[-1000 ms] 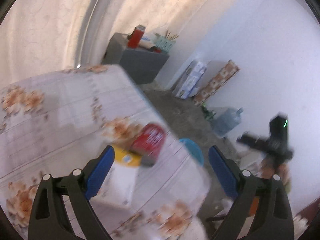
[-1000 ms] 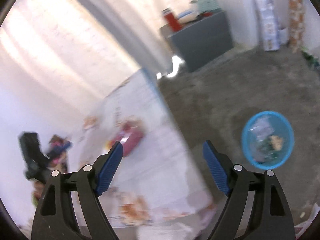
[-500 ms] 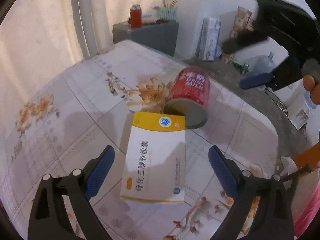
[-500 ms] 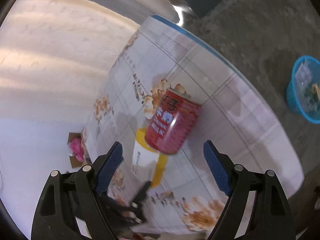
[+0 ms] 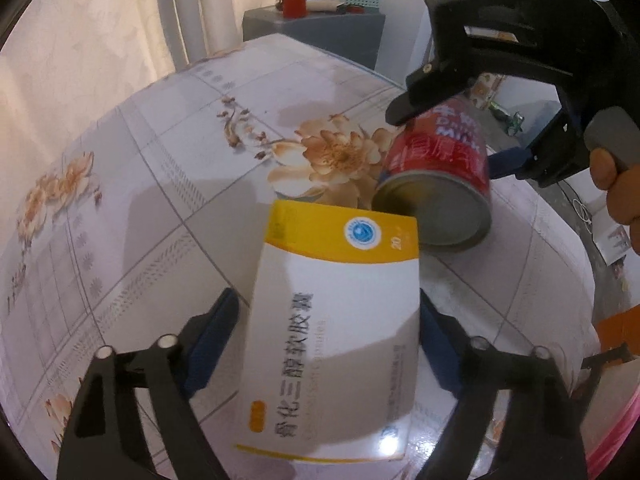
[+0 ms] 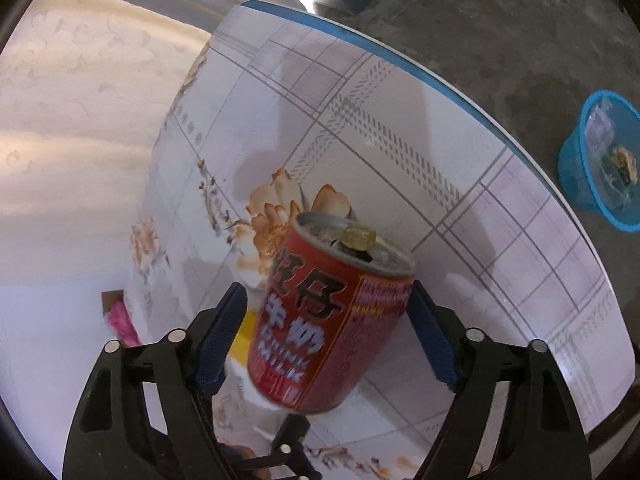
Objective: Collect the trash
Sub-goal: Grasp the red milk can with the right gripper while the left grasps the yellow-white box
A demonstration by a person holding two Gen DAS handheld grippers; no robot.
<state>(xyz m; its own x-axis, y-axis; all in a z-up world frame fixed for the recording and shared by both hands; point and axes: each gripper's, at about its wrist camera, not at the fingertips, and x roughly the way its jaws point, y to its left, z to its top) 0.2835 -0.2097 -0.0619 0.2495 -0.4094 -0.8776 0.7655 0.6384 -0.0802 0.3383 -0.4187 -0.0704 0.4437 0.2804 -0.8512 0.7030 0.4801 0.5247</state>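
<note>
Our left gripper (image 5: 328,336) straddles the medicine box (image 5: 336,320), unclosed; our right gripper (image 6: 326,336) brackets the red can (image 6: 332,320), unclosed too. Clamp carelessly and that can rolls off the table (image 6: 400,120).

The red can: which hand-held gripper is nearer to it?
Right. The right hand-held gripper straddles the red can, fingers open on both sides. The left hand-held gripper straddles the white-and-yellow box just short of it.

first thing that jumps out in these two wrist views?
The red milk can, lying on its side on the floral table between the open right gripper fingers. Beside it, the yellow-and-white medicine box sits between the open left gripper fingers.
</note>
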